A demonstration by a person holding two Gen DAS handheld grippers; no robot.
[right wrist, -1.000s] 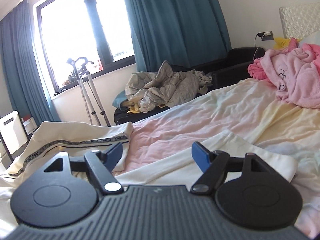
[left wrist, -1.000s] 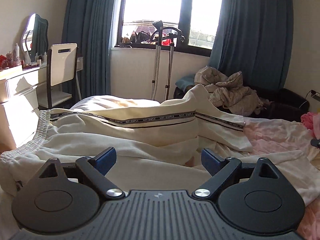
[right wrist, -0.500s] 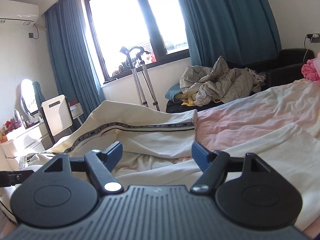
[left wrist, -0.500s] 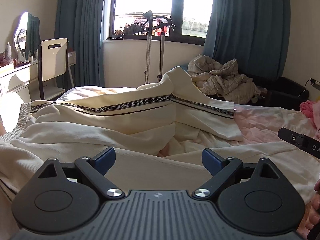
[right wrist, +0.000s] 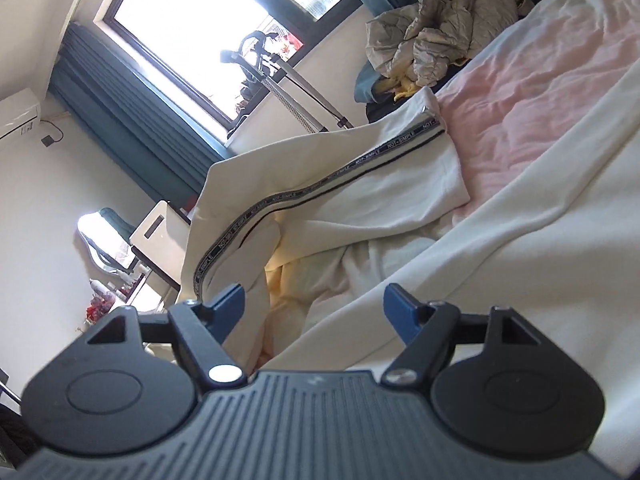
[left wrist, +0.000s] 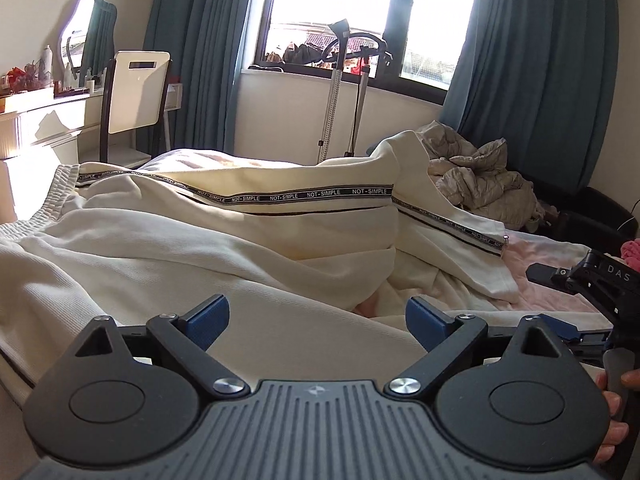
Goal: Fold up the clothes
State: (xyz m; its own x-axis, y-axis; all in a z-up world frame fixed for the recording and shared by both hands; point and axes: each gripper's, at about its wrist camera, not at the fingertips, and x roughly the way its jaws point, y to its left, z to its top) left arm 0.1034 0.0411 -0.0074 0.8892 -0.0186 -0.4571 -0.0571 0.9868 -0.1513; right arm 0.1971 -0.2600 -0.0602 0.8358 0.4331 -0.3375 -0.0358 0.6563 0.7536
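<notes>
Lying rumpled across a bed [left wrist: 560,252] with a pink sheet, cream track pants [left wrist: 248,248] fill most of both views. Their ribbed elastic waistband [left wrist: 60,188] sits far left. A black side stripe [left wrist: 304,196] printed NOT-SIMPLE runs rightward along one leg, which humps up at the middle and slopes down to its hem. The left gripper [left wrist: 317,318] hovers low over the near leg, blue fingers spread wide, gripping nothing. The right gripper [right wrist: 314,310], tilted, also has its fingers wide apart just above the cloth.
</notes>
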